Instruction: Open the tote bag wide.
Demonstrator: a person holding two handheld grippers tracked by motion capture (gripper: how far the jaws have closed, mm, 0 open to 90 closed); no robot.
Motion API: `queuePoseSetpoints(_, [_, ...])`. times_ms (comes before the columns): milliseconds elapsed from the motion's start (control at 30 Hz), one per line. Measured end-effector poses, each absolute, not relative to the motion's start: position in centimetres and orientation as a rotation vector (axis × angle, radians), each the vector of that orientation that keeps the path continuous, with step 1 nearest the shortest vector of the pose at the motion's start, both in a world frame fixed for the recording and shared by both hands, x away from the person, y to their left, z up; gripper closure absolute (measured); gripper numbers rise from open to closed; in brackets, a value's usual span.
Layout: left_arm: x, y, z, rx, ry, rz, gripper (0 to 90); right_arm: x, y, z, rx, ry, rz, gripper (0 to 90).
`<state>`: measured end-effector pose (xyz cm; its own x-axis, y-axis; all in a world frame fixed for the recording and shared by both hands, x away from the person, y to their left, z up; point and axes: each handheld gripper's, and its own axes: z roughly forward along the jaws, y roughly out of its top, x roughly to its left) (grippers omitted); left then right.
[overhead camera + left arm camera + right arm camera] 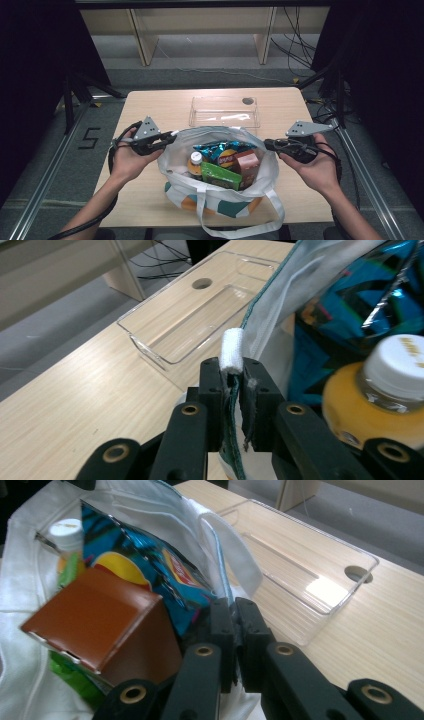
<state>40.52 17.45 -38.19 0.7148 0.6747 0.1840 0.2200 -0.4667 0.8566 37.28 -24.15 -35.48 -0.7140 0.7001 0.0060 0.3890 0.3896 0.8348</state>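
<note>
Meanwhile, on the pale wooden table (150, 195), each claw (172, 135) (266, 145) pinches the white bag's (172, 160) rim.

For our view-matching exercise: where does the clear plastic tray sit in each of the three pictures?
High view: clear plastic tray at table centre, beyond the white cloth bag.
Left gripper view: upper middle.
Right gripper view: upper right.
Shared landmark: the round hole at one end of the tray.

High view overhead, looking forward-down; both gripper views close, facing bag (220, 165); all share clear tray (224, 111).
</note>
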Motion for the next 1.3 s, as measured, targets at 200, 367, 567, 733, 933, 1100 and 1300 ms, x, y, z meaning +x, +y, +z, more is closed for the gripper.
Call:
queuePoseSetpoints(200, [41.2, 16.5, -40.0, 2.095, 0.678, 0.67, 80.2, 38.3, -24.3, -37.6, 0.962, 2.277, 1.167, 88.3])
queuePoseSetpoints(367, [41.6, 15.9, -41.4, 2.14, 0.683, 0.651, 80.2, 39.2, -24.8, -39.5, 1.018, 2.287, 1.141, 88.3])
queuePoseSetpoints(567, [41.8, 15.5, -42.9, 2.196, 0.671, 0.658, 80.4, 39.8, -24.9, -41.3, 1.049, 2.301, 1.113, 88.2])
queuePoseSetpoints(733, [41.9, 15.2, -44.4, 2.193, 0.697, 0.62, 80.6, 40.1, -24.7, -42.5, 1.056, 2.309, 1.115, 88.2])
queuePoseSetpoints(933, [42.0, 15.1, -45.0, 2.208, 0.698, 0.607, 80.6, 40.8, -24.8, -43.2, 1.047, 2.337, 1.086, 88.1])
queuePoseSetpoints(1100, [42.0, 14.8, -45.8, 2.188, 0.707, 0.594, 80.6, 41.1, -24.7, -44.1, 1.058, 2.342, 1.074, 88.1])
queuePoseSetpoints(1300, [42.0, 14.8, -46.1, 2.197, 0.696, 0.591, 80.7, 41.4, -24.7, -44.6, 1.026, 2.351, 1.063, 88.2])
